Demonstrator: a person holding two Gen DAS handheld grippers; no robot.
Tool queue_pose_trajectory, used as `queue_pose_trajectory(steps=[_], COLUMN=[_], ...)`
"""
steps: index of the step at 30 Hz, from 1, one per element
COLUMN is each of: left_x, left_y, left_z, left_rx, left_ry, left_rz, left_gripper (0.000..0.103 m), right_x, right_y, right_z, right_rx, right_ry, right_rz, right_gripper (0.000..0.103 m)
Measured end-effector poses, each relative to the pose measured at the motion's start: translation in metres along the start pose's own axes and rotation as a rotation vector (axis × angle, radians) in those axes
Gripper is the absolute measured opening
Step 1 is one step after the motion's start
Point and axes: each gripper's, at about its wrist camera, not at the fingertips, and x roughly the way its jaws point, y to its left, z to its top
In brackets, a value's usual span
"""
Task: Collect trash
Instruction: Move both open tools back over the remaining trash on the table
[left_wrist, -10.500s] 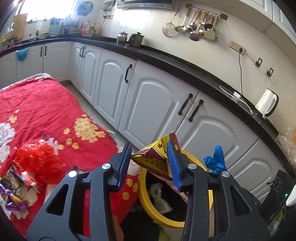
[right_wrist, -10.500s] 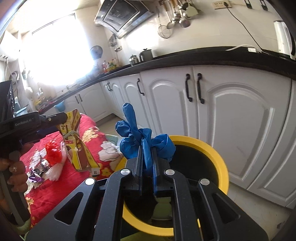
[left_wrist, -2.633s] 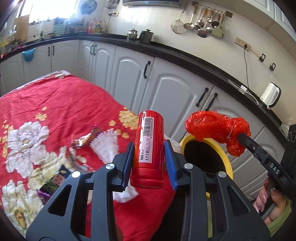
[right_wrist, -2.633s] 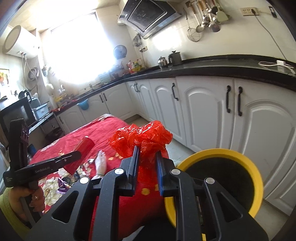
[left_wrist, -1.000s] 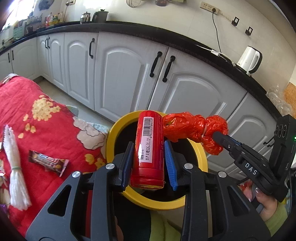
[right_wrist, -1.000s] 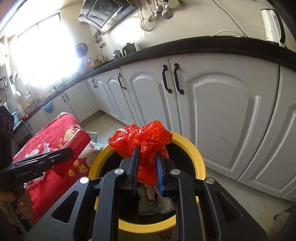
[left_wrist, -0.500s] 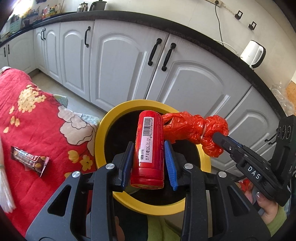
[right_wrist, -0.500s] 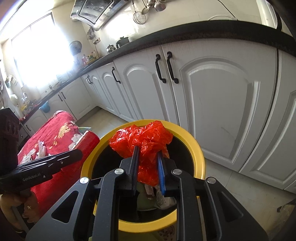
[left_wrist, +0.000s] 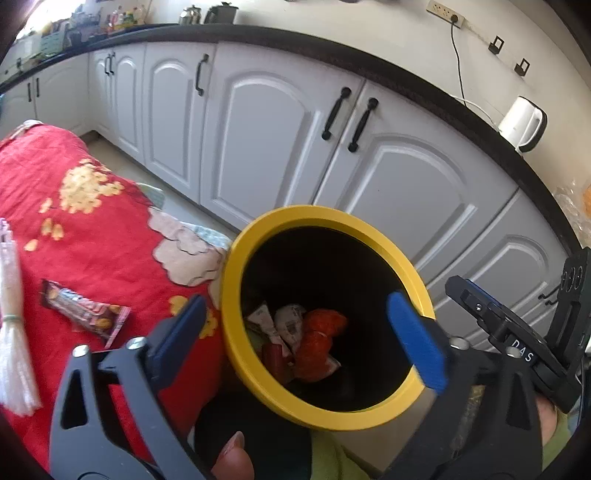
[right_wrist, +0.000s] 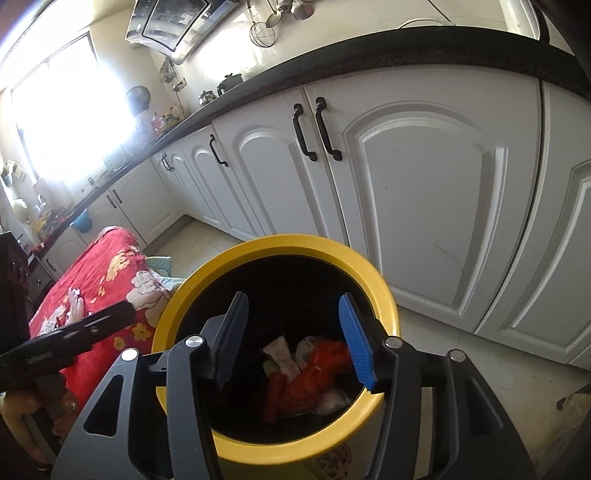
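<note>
Fingers of both grippers now stand apart with nothing between them. The left gripper (left_wrist: 295, 339) is opening to a wide gape, and the right gripper (right_wrist: 295, 339) is opening too, less far. Half a second ago the left one clamped a red can and the right one pinched a crumpled red plastic bag, both held over the bin; now both pieces lie down inside the yellow-rimmed trash bin (left_wrist: 236, 266). The red plastic bag (right_wrist: 314, 373) sits on top of the pile, and the dark red cylinder beside it looks like the red can (right_wrist: 273, 398), lying on its side among pale wrappers (right_wrist: 280, 354).

So this drop is done — two more bits of trash are collected, and both grippers hang free above the bin's mouth. The job is not over, though. On the red flowered cloth (left_wrist: 92, 229) that covers the tabletop beside the bin a chocolate bar wrapper (left_wrist: 85, 314) still lies, and near it, at the picture's left edge, a white fringed bundle (left_wrist: 14, 332). I'd guess those come next.

Much is hard to read. The bin's inside is black and deep in shadow — how full it is I cannot tell, and the can is half buried. The cloth runs out of view to the left, so any trash farther along it is unseen. The window glare washes out the far end of the kitchen.
</note>
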Motion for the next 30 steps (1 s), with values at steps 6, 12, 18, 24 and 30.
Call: queue_pose_trajectory(steps=[6, 12, 18, 24, 30], left_x=[-0.017, -0.034, -0.05, -0.067, -0.082], left_y=[0.008, 0.016, 0.022, 0.023, 0.028], left_z=[-0.001, -0.002, -0.003, -0.003, -0.004], left_rx=[-0.009, -0.027, -0.036, -0.021, -0.024], left_ry=[-0.033, -0.058, -0.089, -0.128, -0.153], left_rz=[0.038, 0.056, 0.077, 0.105, 0.114], left_gripper=[0.092, 0.092, 0.092, 0.092, 0.092], right_x=[-0.005, -0.01, -0.018, -0.026, -0.033], right_y=[0.008, 0.015, 0.025, 0.036, 0.048], right_z=[0.002, 0.004, 0.007, 0.01, 0.012], right_rx=[-0.011, -0.019, -0.033, -0.055, -0.08], right_ry=[-0.013, -0.026, -0.045, -0.064, -0.076], right_rz=[0.013, 0.023, 0.038, 0.058, 0.074], right_gripper=[0.061, 0.065, 0.066, 0.067, 0.069])
